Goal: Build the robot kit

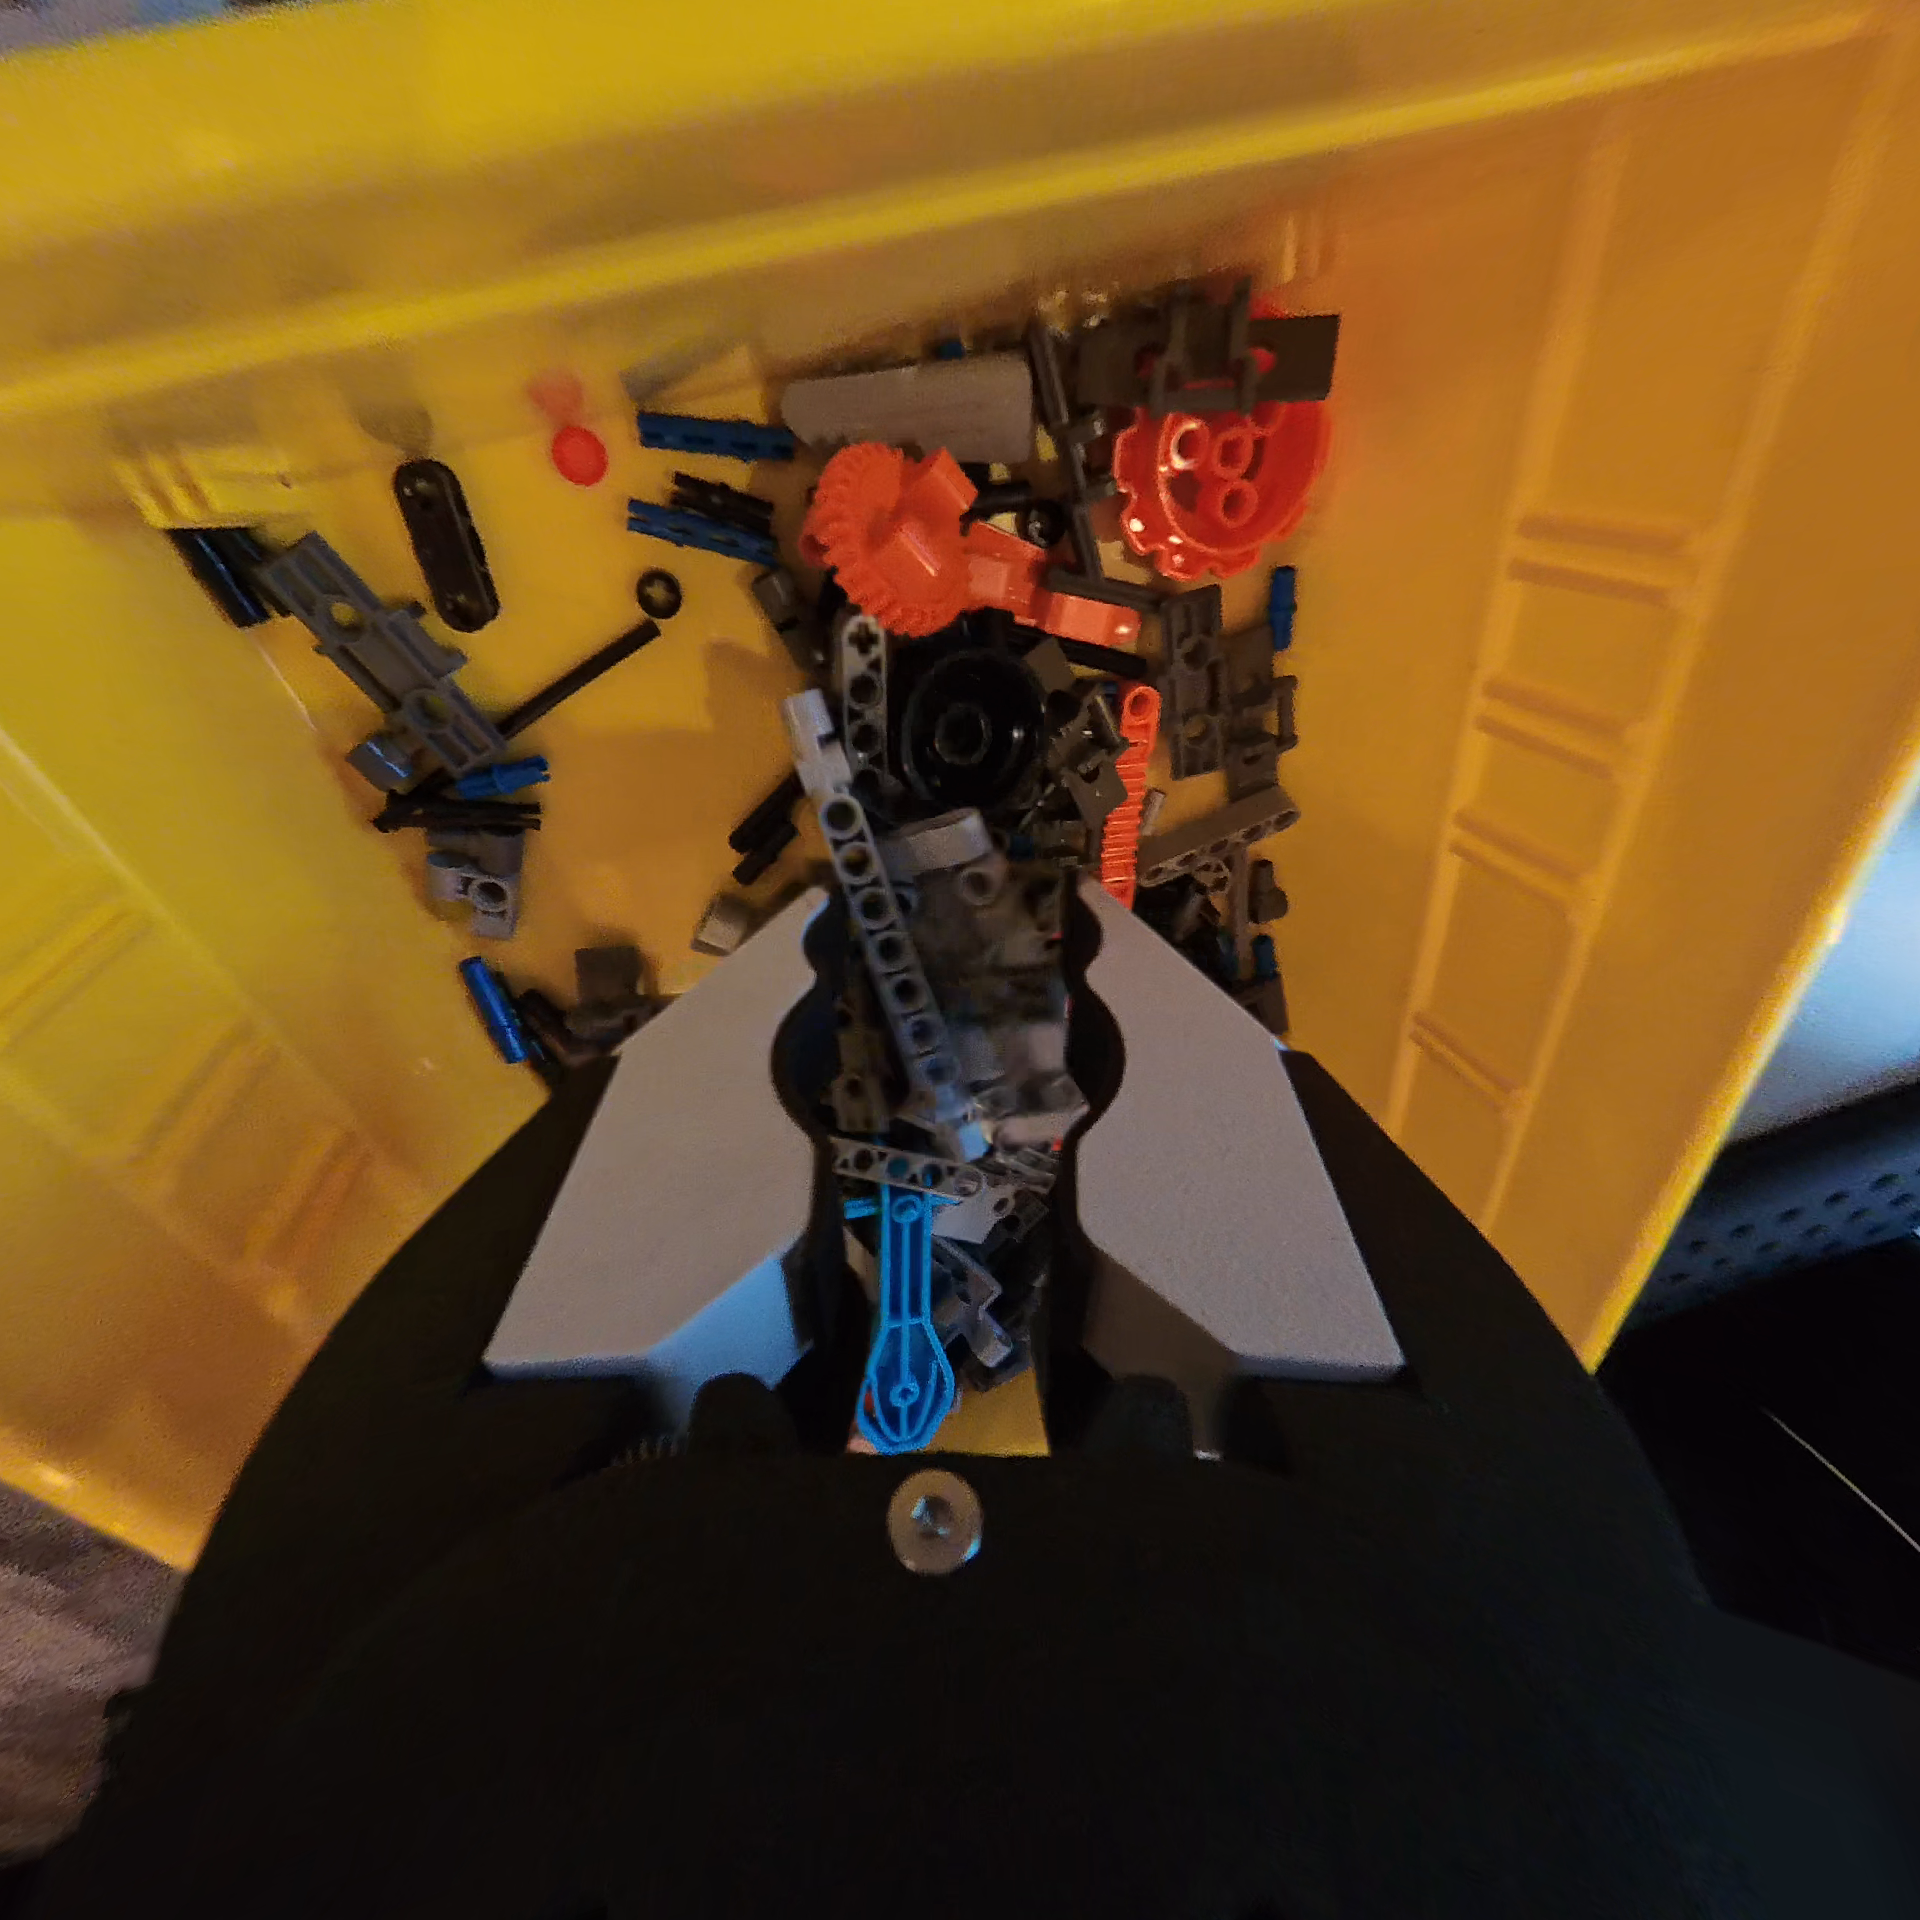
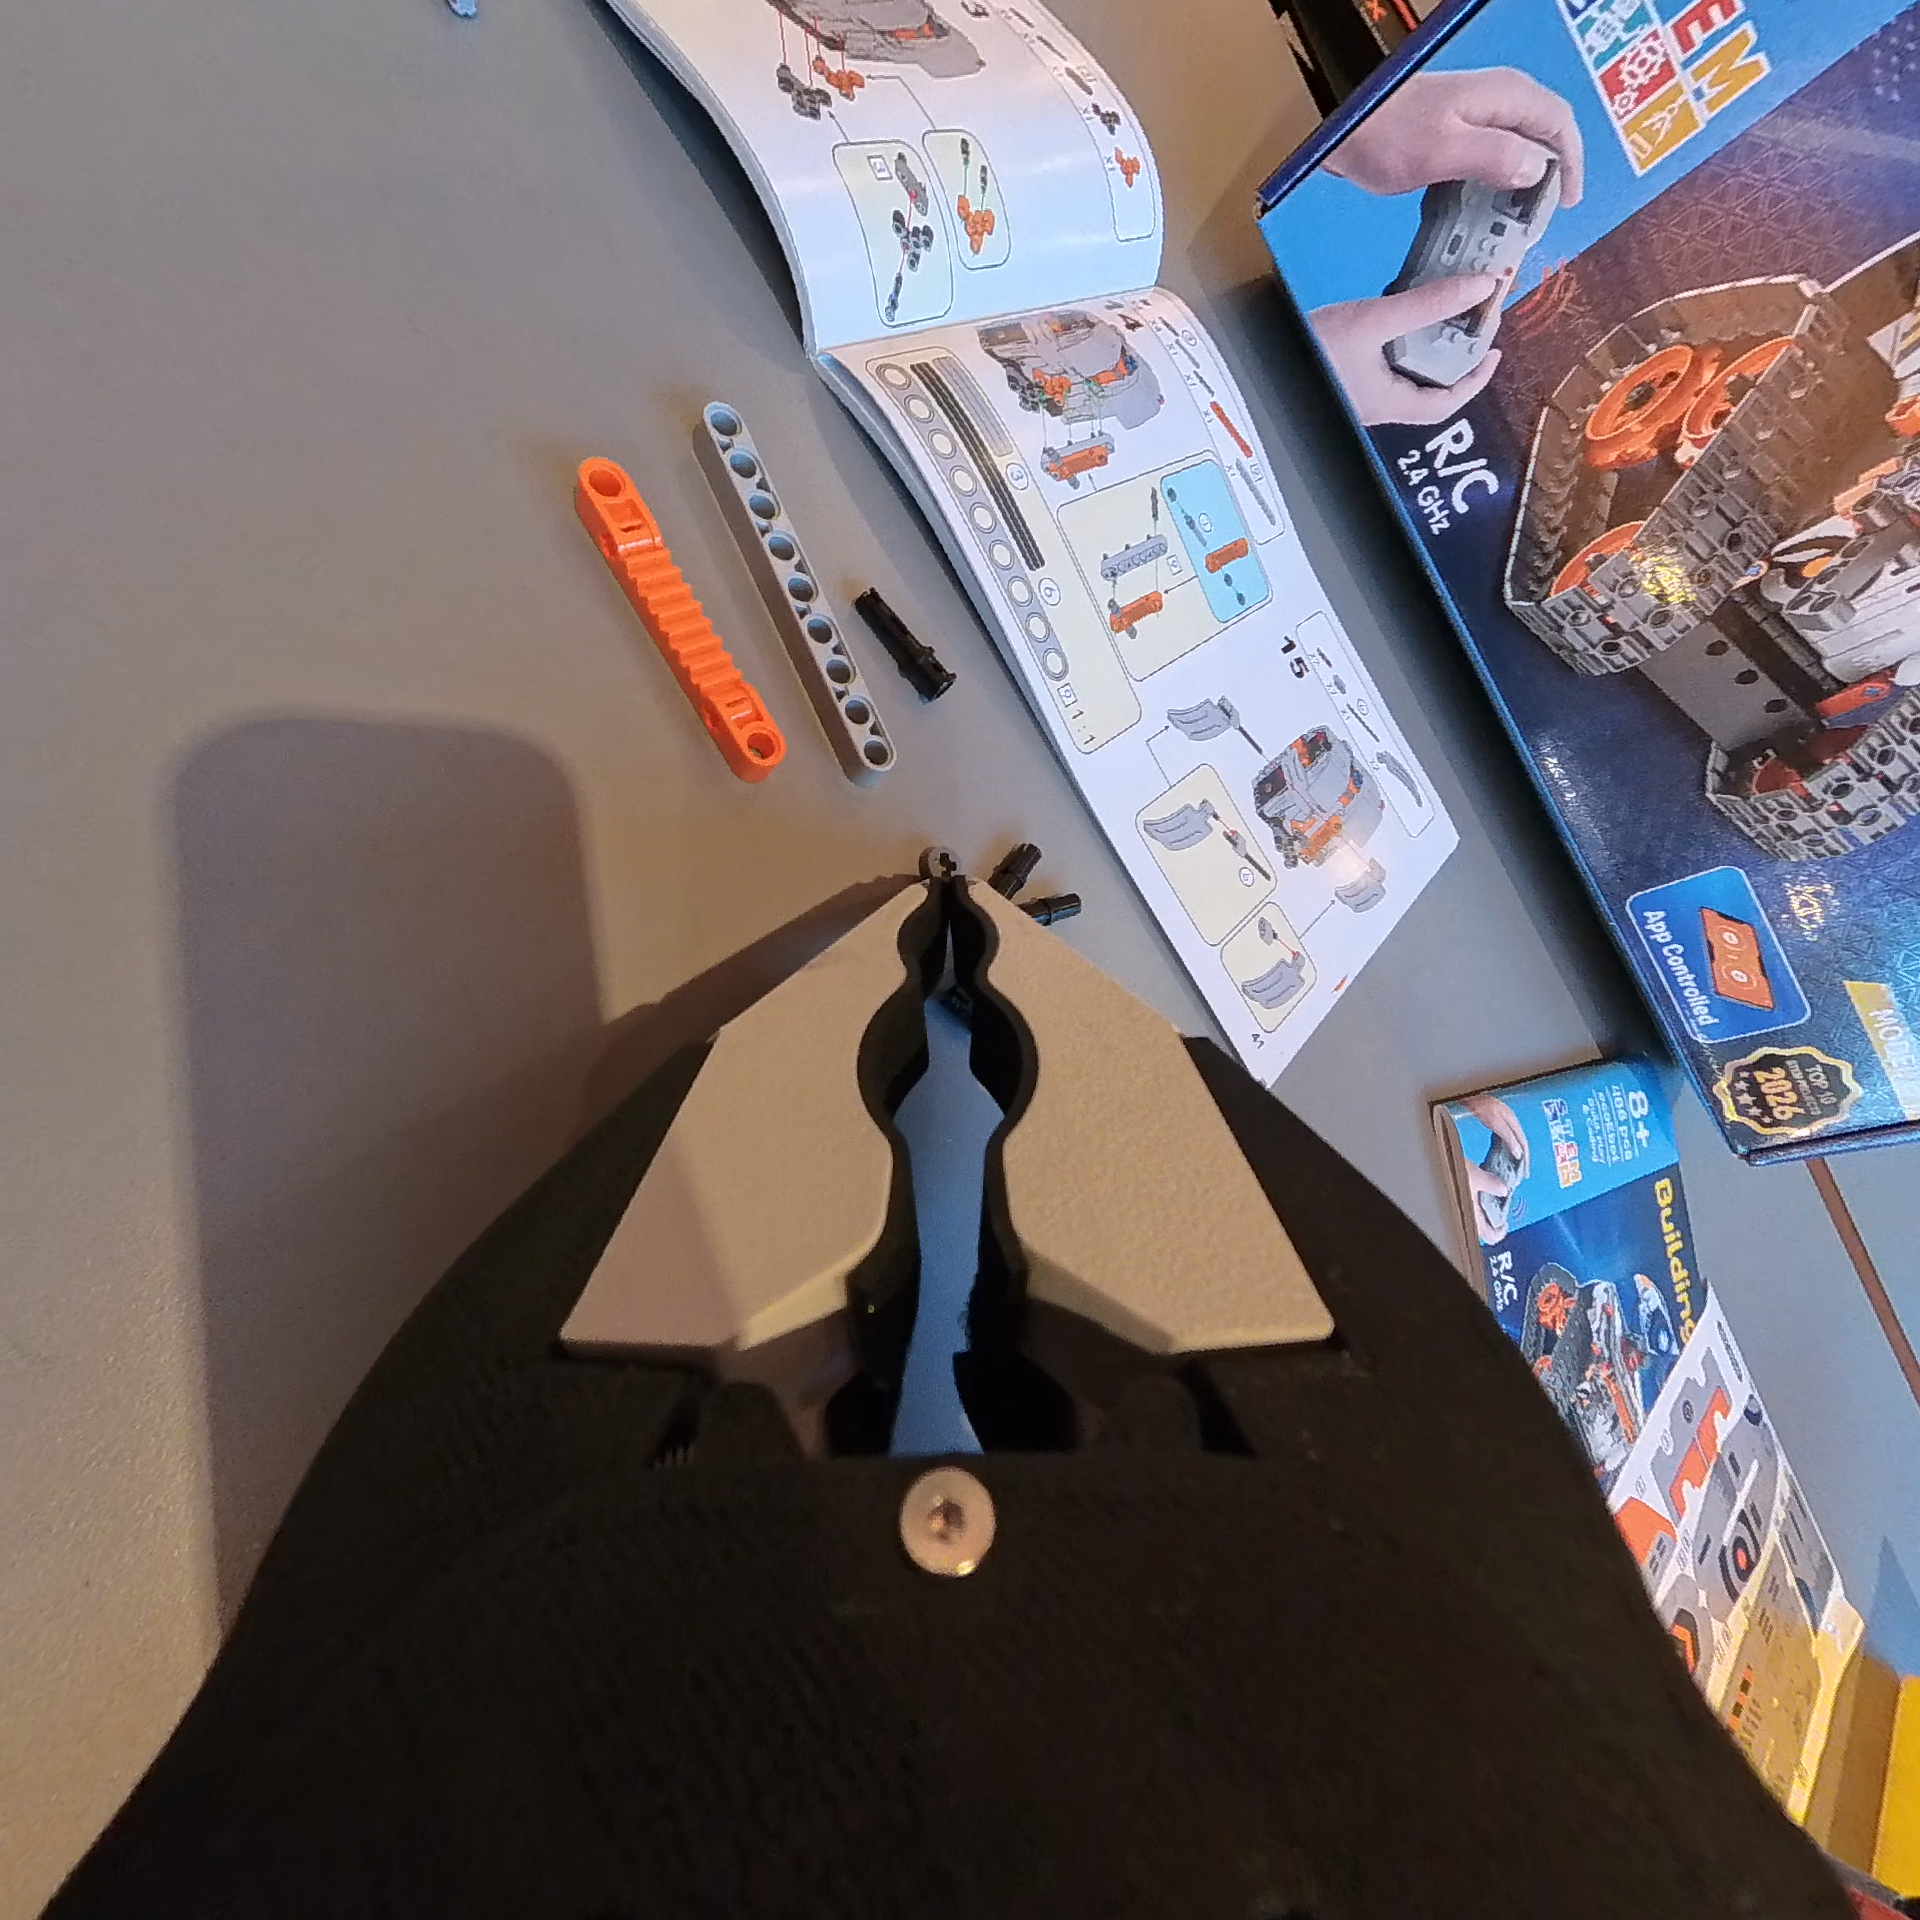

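Left wrist view: warm, dim light; yellow bin (image 1: 1558, 727) walls blurred and bowed by wide-angle distortion. Right wrist view: sharper, cooler; grey table (image 2: 312, 416) carries a soft rectangular shadow left of the tongs; glare on the booklet (image 2: 1143, 582) ahead-right.

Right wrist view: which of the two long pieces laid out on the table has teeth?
The orange bar, ridged along its middle. The grey beam beside it, nearer the booklet, just has a row of round holes.

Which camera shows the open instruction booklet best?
The right wrist view: the open instruction booklet lies flat on the grey table beyond the right gripper, its pages fully visible. The left wrist view shows none of it, only a yellow bin of parts.
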Tool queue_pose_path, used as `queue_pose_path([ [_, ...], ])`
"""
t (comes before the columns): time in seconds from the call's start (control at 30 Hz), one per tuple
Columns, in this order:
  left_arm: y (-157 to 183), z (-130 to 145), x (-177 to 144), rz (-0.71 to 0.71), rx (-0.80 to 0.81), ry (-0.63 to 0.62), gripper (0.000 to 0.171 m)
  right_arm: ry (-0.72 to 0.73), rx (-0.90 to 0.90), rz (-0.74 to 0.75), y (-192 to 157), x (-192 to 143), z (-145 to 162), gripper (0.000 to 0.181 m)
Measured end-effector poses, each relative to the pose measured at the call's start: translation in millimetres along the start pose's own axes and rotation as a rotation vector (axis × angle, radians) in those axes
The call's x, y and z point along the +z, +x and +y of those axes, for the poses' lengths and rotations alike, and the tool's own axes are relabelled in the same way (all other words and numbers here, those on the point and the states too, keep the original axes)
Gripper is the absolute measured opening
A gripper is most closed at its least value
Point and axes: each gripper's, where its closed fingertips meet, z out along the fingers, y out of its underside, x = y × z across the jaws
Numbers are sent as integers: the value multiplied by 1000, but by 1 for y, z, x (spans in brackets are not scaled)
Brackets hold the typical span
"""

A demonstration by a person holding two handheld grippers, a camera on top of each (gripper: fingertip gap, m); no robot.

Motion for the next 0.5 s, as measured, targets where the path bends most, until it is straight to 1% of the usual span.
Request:
queue_pose_path([
  [0.07, 6, 2, -1, 36, -8, -4, 37, 2, 3, -1, 0, 0, 0, 0],
  [0.17, 15, 1, -2, 77, 16, 1, 43, 4, 9, -4, 0, 0, 0, 0],
  [0.23, 28, -4, -7, 143, 51, 34, 33, 3, 7, -3, 0, 0, 0, 0],
  [0.3, 35, -8, -14, 182, 68, 66, 33, 2, 5, -2, 0, 0, 0, 0],
  [0.4, 19, -4, -23, 107, 46, 85, 46, 3, 6, -3, 0, 0, 0, 0],
  [0.5, -4, 11, -26, 22, -32, 53, 53, 2, 5, -3, 0, 0, 0, 0],
])
